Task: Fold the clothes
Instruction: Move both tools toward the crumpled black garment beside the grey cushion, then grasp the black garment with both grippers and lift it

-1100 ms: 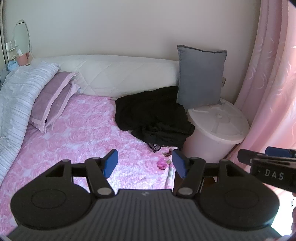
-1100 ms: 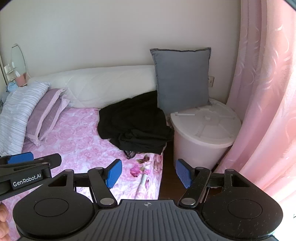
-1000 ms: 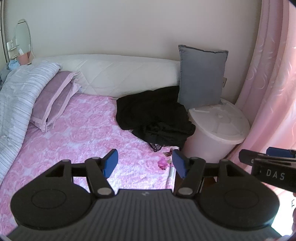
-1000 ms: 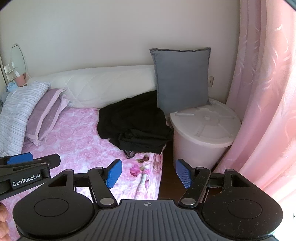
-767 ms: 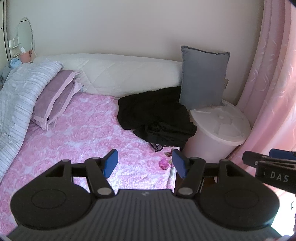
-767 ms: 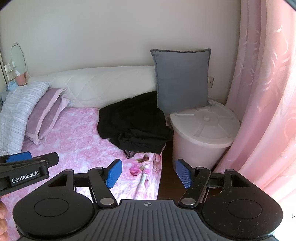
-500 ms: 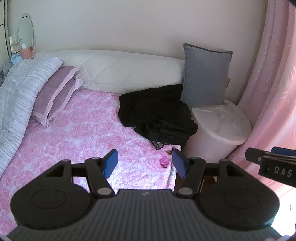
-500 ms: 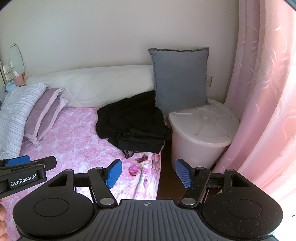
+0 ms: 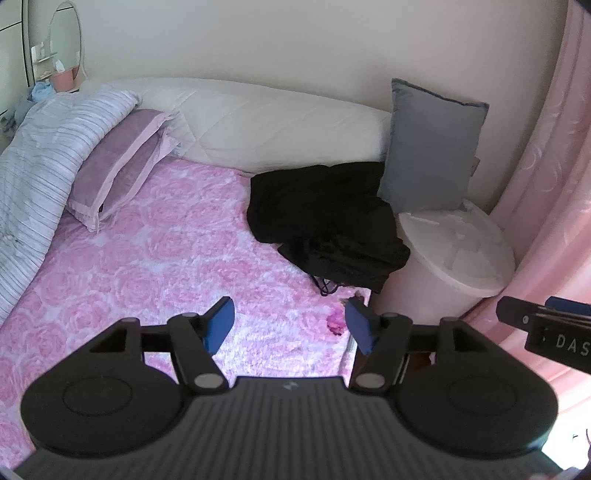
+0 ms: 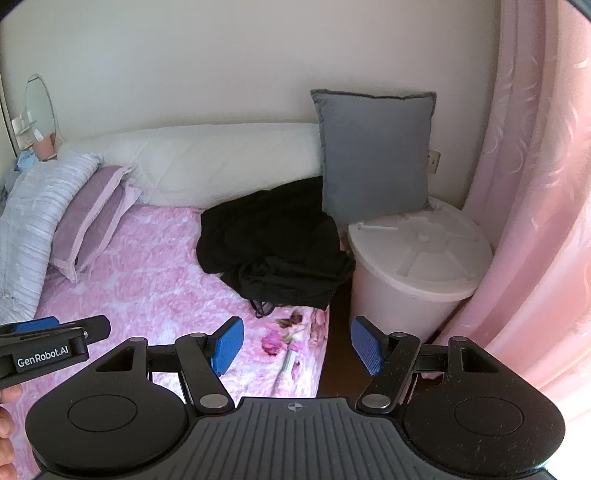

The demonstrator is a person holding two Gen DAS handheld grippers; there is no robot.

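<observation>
Black garment point(image 9: 325, 218), crumpled, is seen on the pink floral bedspread point(image 9: 155, 266) beside a grey cushion point(image 9: 428, 147). Left gripper point(image 9: 291, 325) and right gripper point(image 10: 297, 345) are held wide apart, empty, short of it.

i see the black clothes point(image 9: 325, 218) crumpled in an unfolded heap, centre-right of my left view, a dark cord trailing at their lower edge.

— What's along that cream wall point(image 10: 221, 55)?
— A bed point(image 9: 166, 251) with a pink rose cover, a white quilted headboard point(image 9: 266, 125), lilac pillows point(image 9: 114, 166), a striped duvet point(image 9: 33, 158).
— And the corner?
— A grey cushion point(image 10: 373, 151) leaning above a white-lidded bin point(image 10: 417, 254), a pink curtain point(image 10: 546, 184) glowing with daylight, an oval mirror point(image 9: 66, 33) far left.
</observation>
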